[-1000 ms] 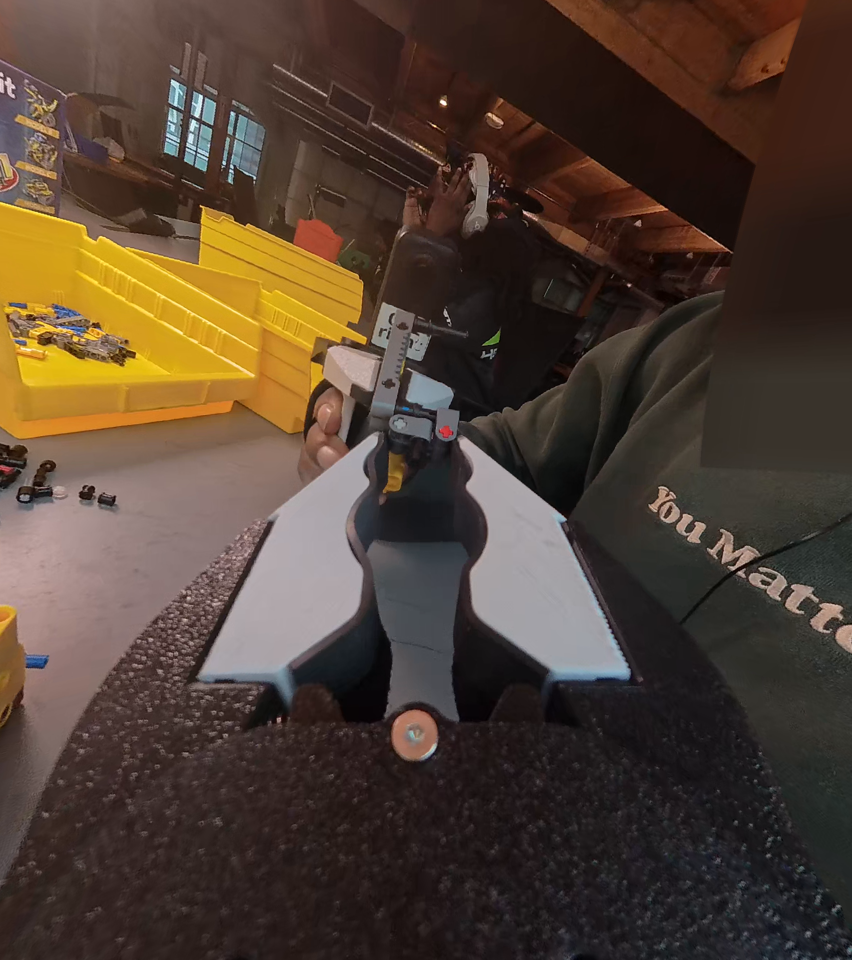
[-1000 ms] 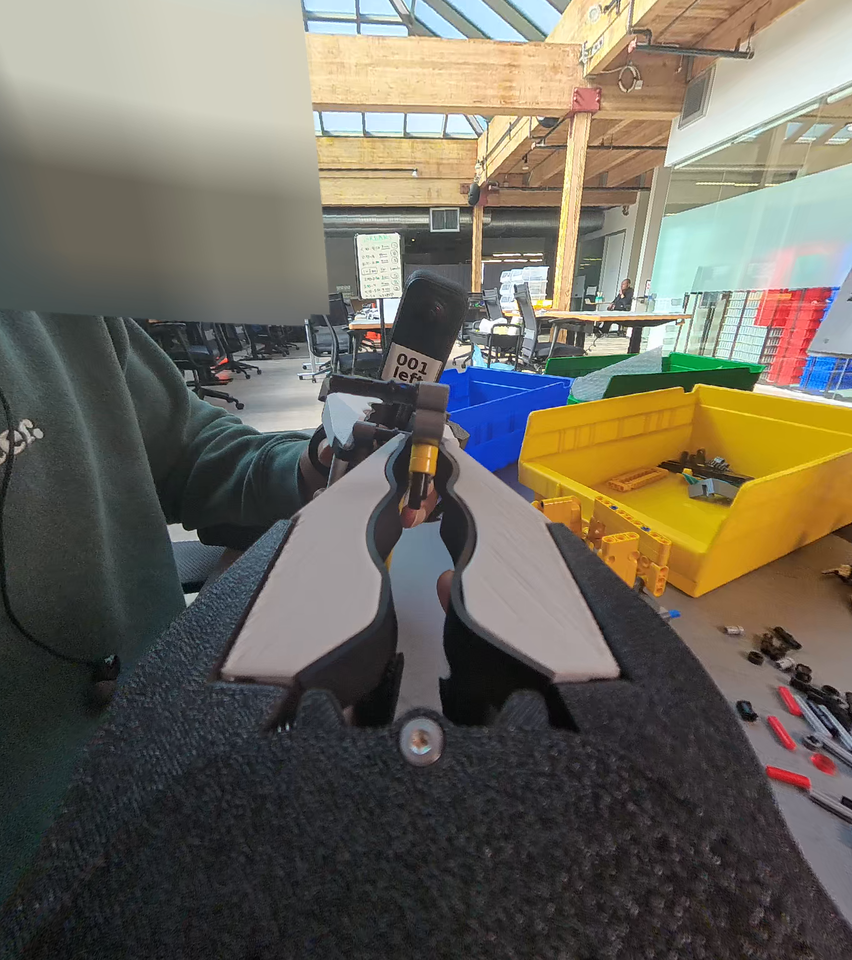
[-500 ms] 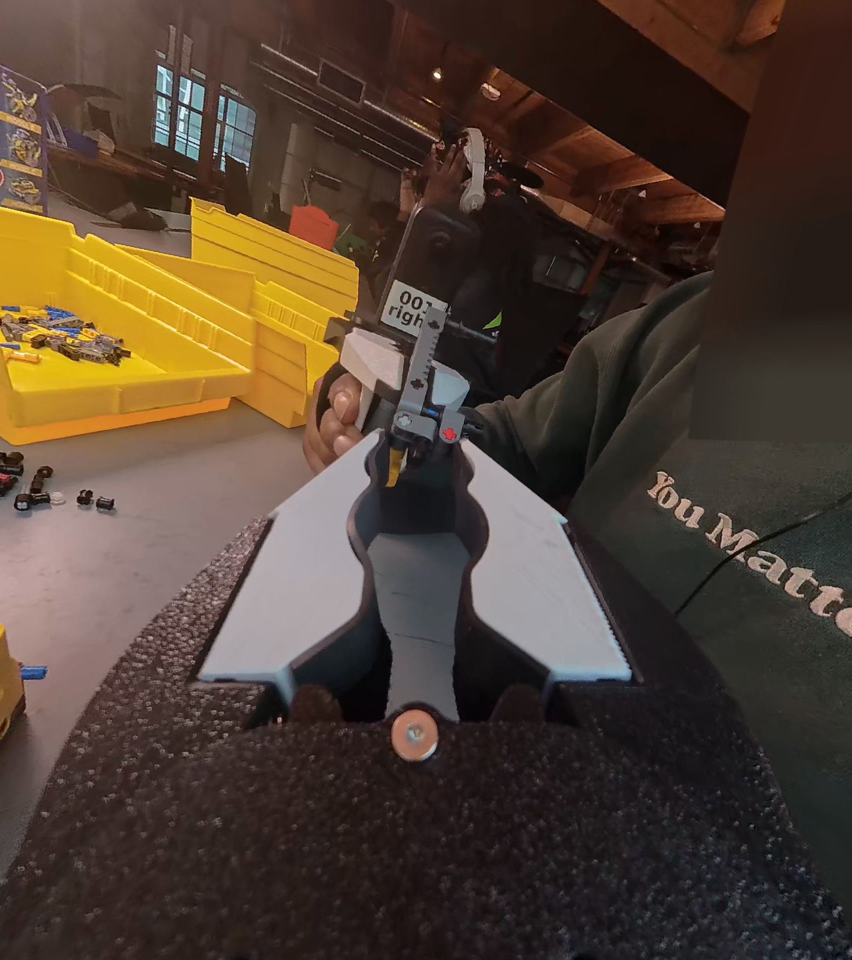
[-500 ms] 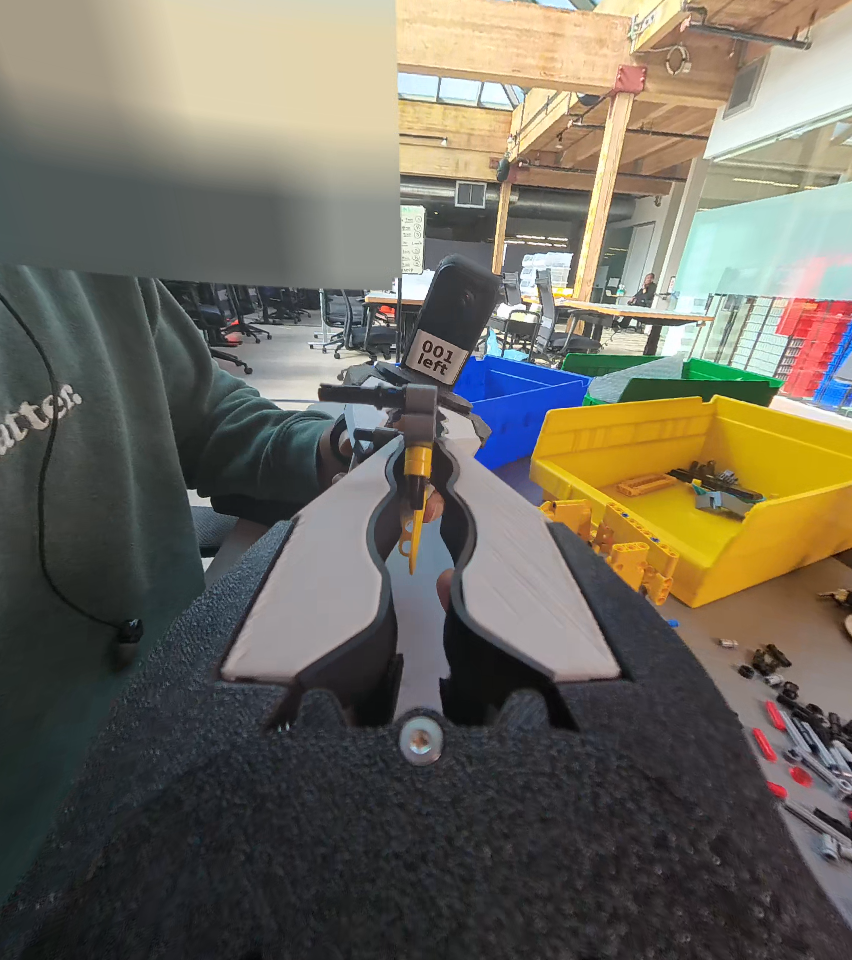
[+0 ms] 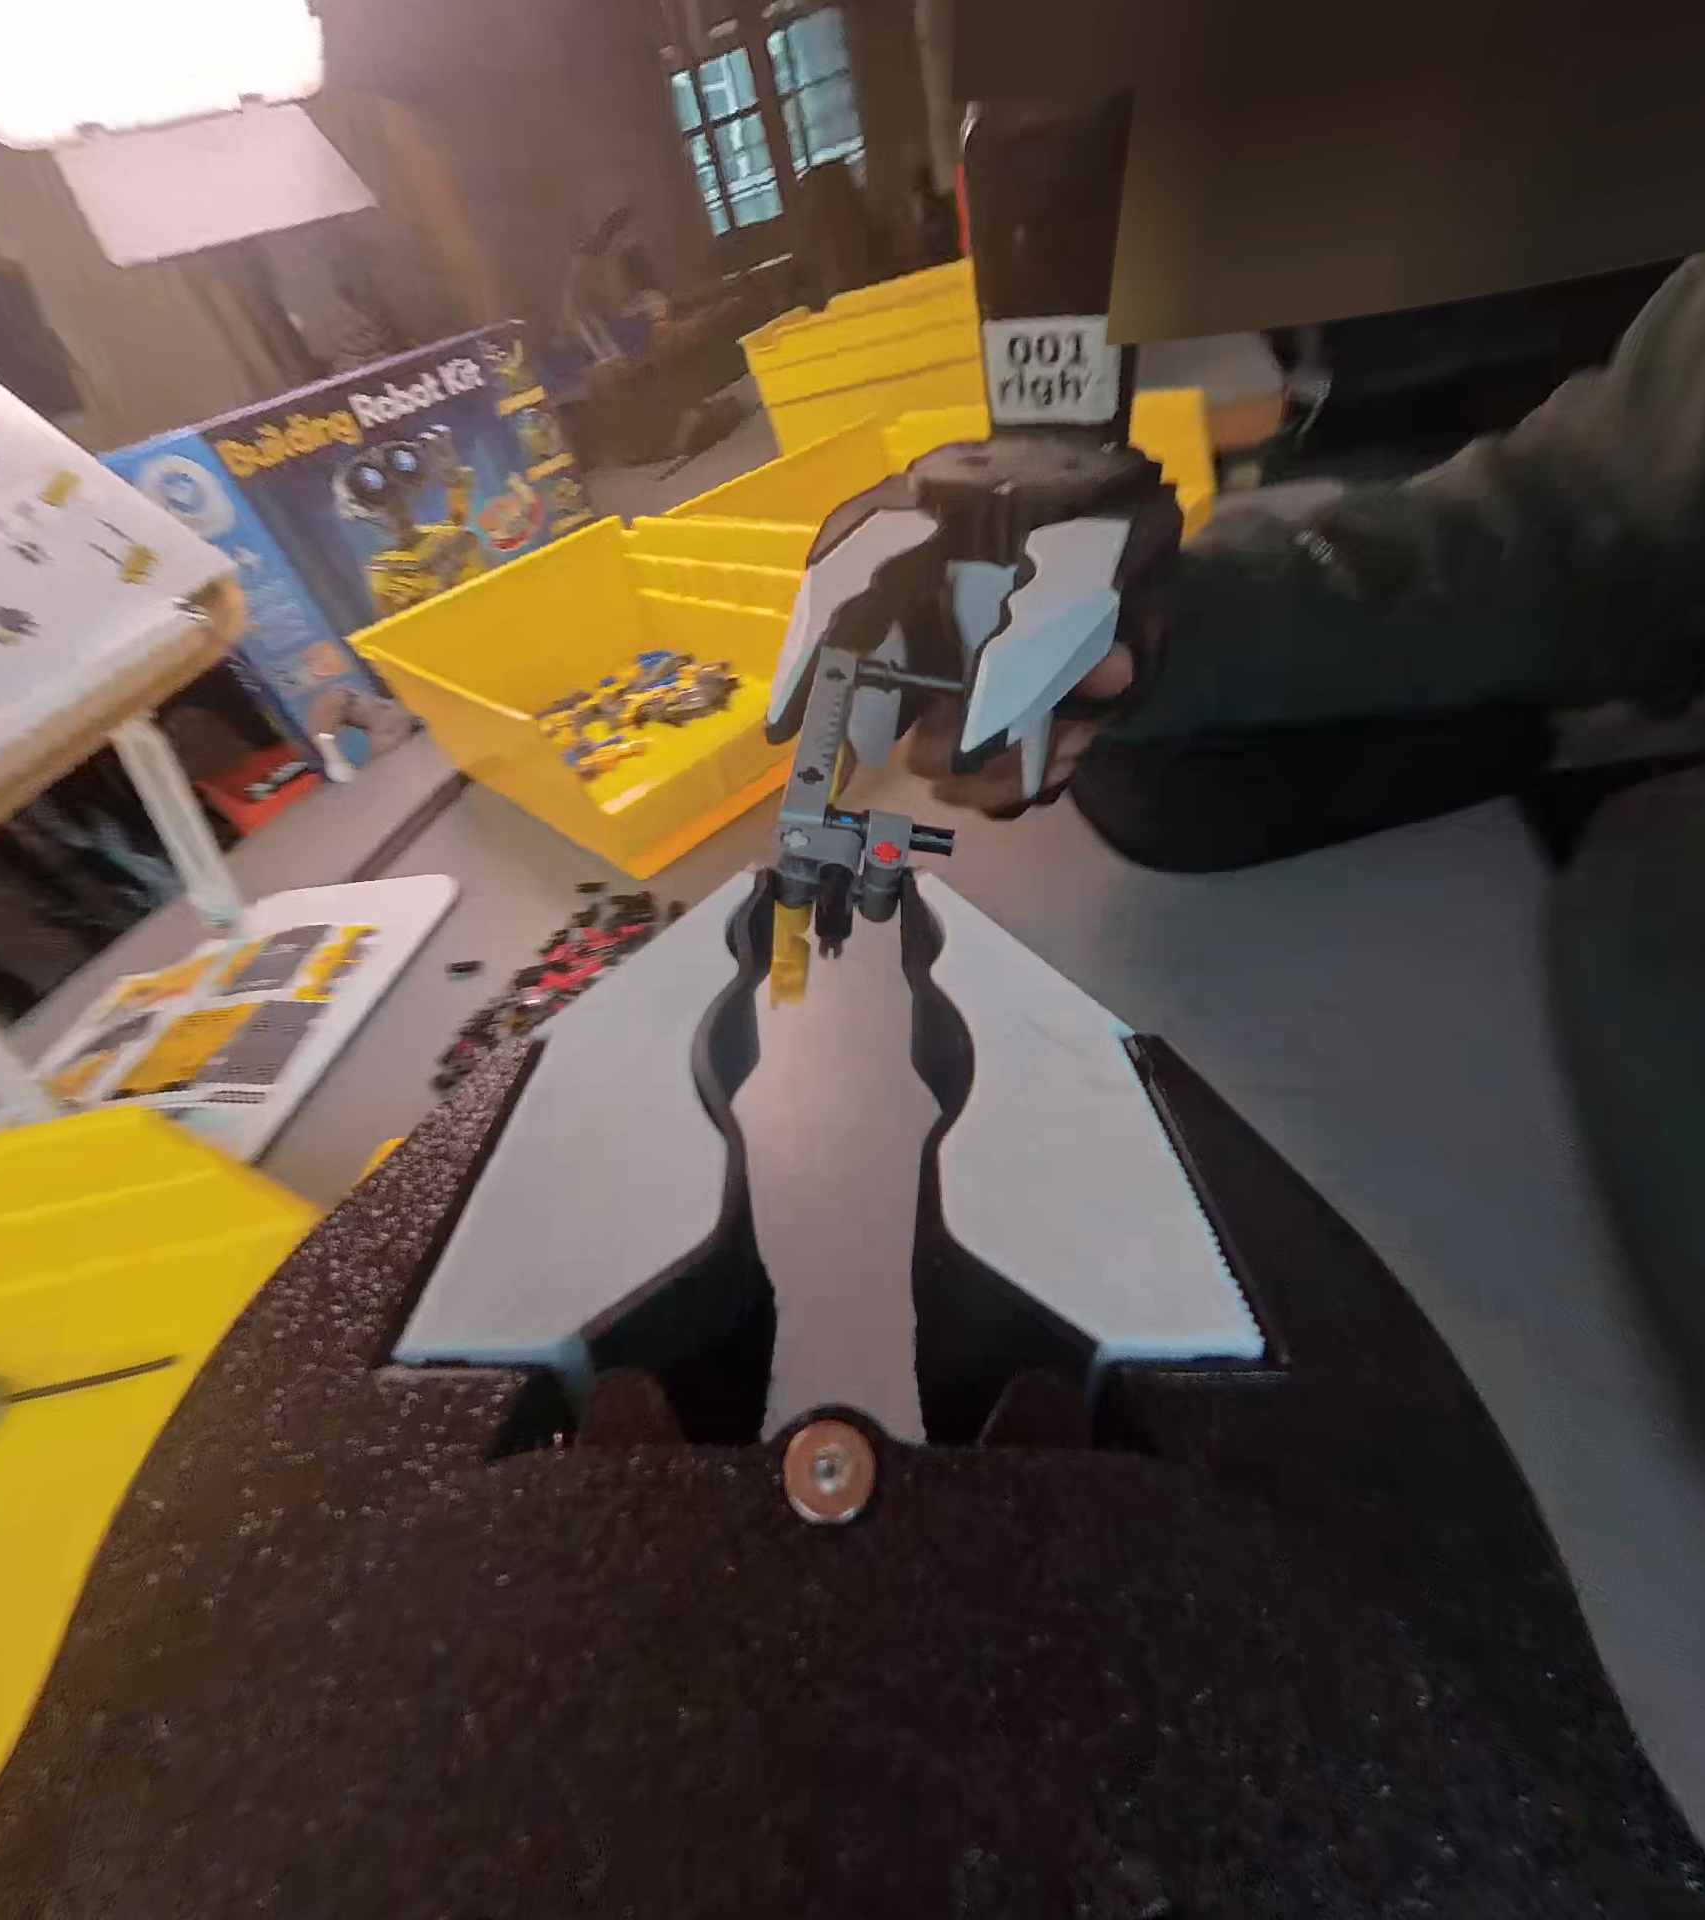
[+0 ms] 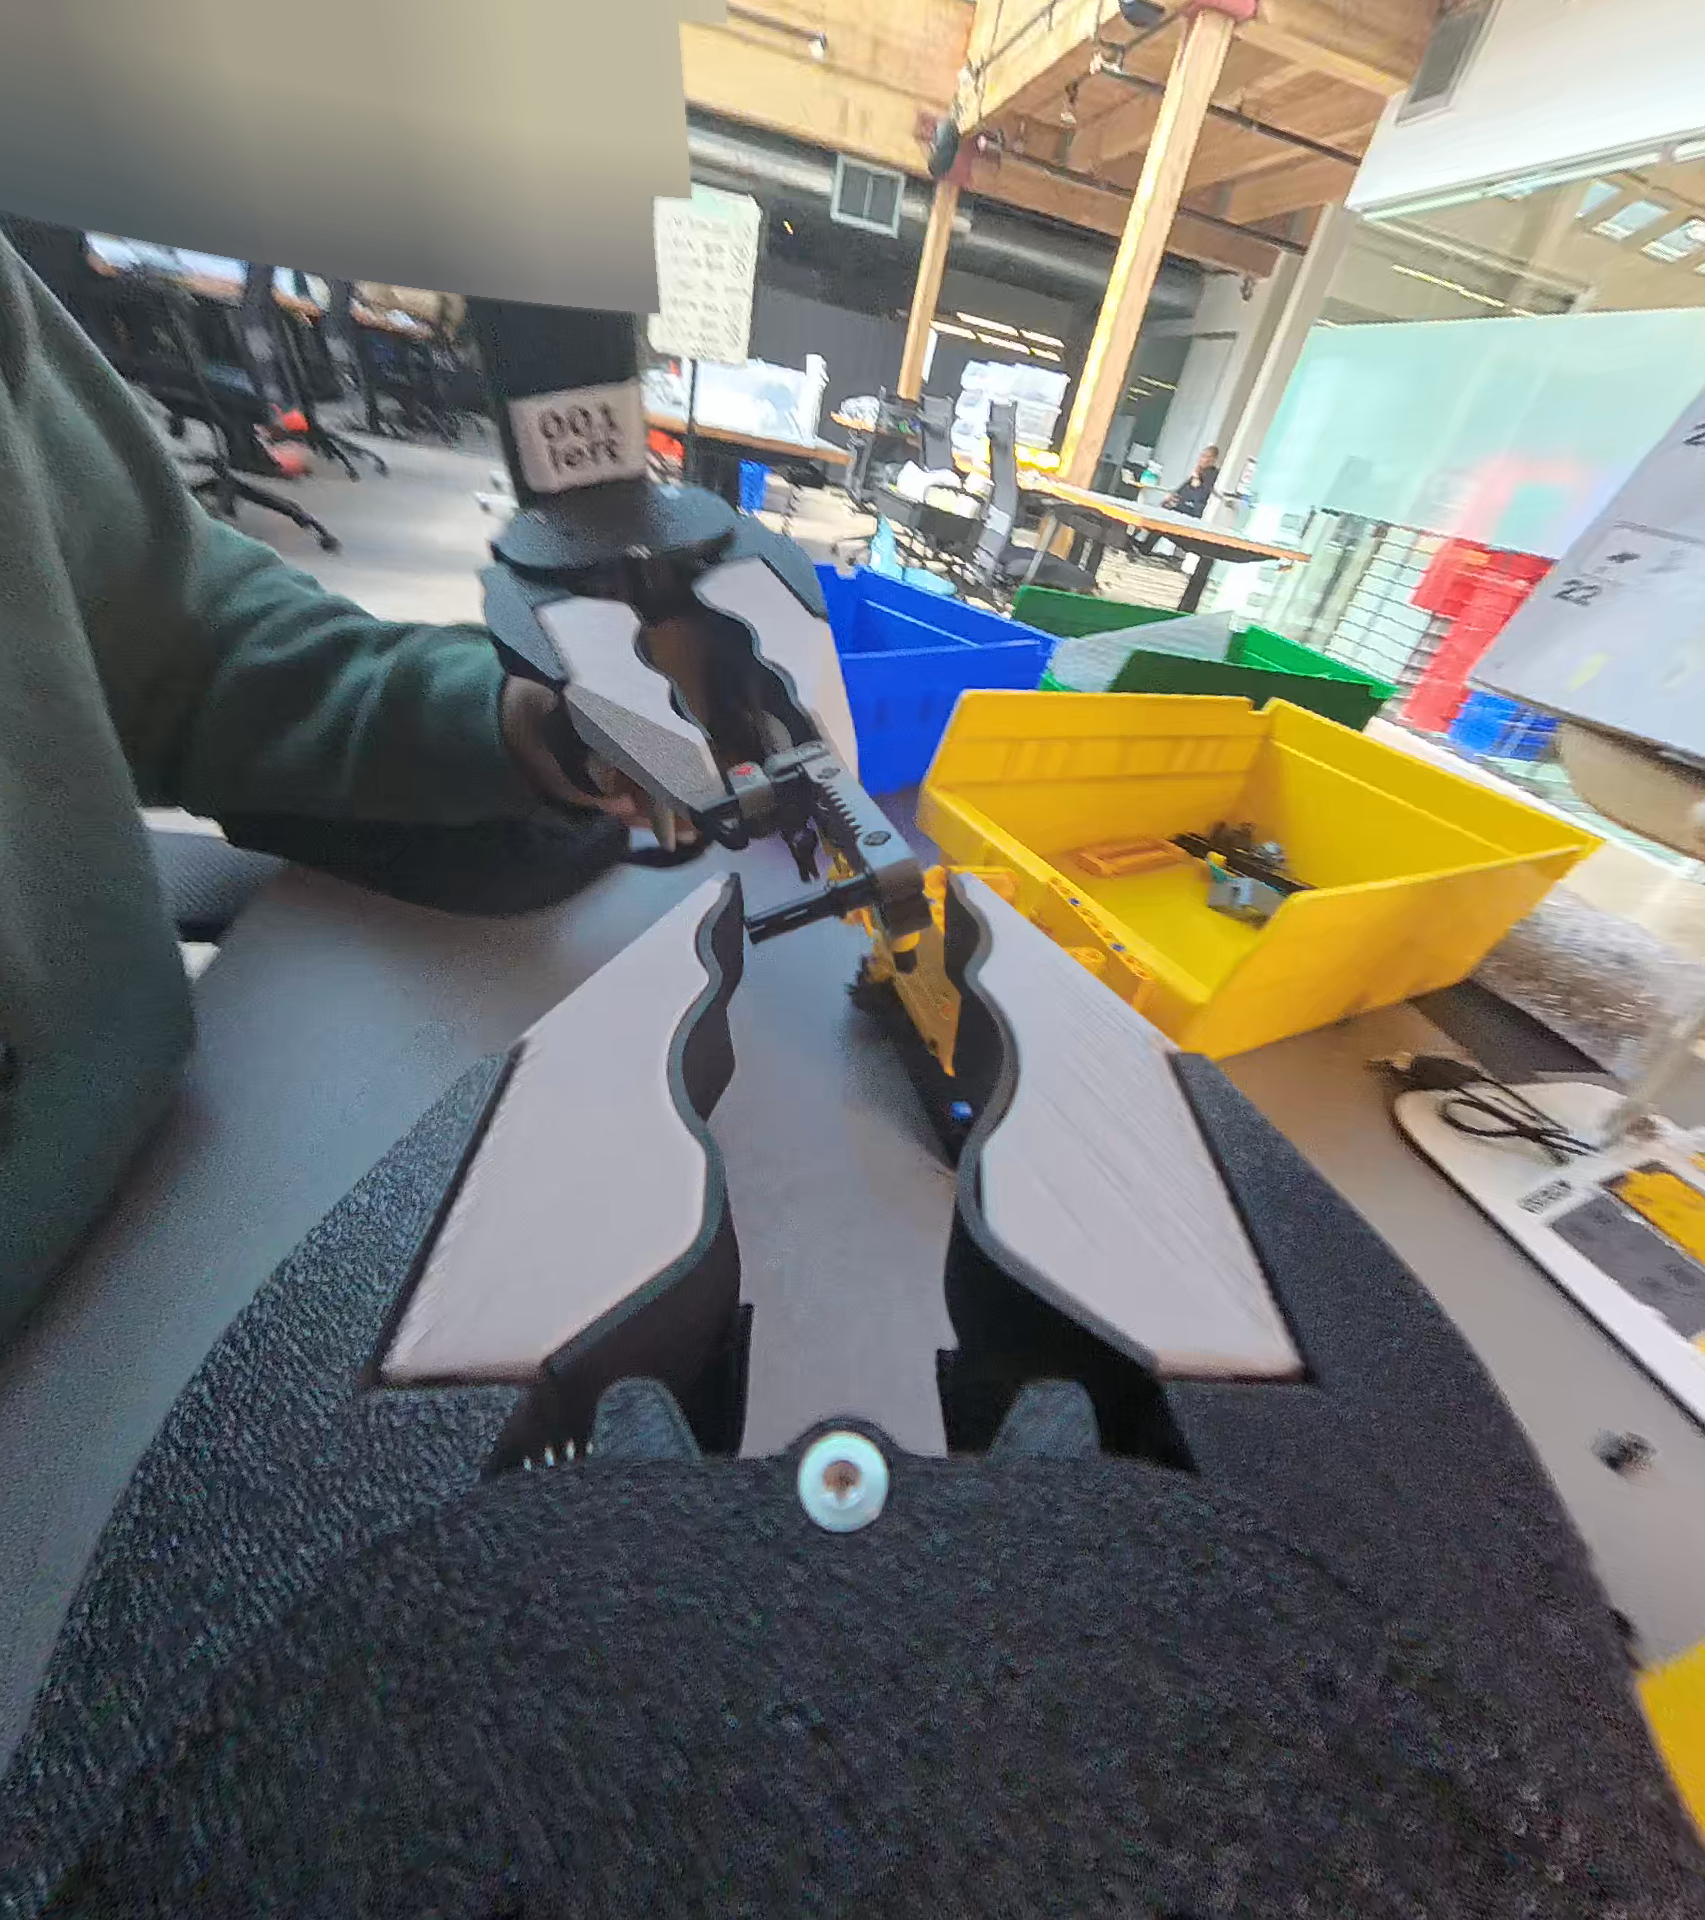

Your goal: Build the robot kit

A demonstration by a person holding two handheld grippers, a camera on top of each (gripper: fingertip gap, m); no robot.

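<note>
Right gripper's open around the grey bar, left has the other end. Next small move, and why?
Probably close the right gripper on the grey bar. Its fingers stand apart on either side of the bar's free end and grip nothing, while the left gripper is shut on the other end, so the bar looks steady enough to take.

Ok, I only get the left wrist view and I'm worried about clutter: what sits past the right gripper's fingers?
Observer: A yellow brick block lies on the table just beyond the open right gripper.
Operator: Anything behind that?
Observer: A yellow bin holding only a few parts.
Operator: And farther back?
Observer: A blue bin, then a green bin.
</note>
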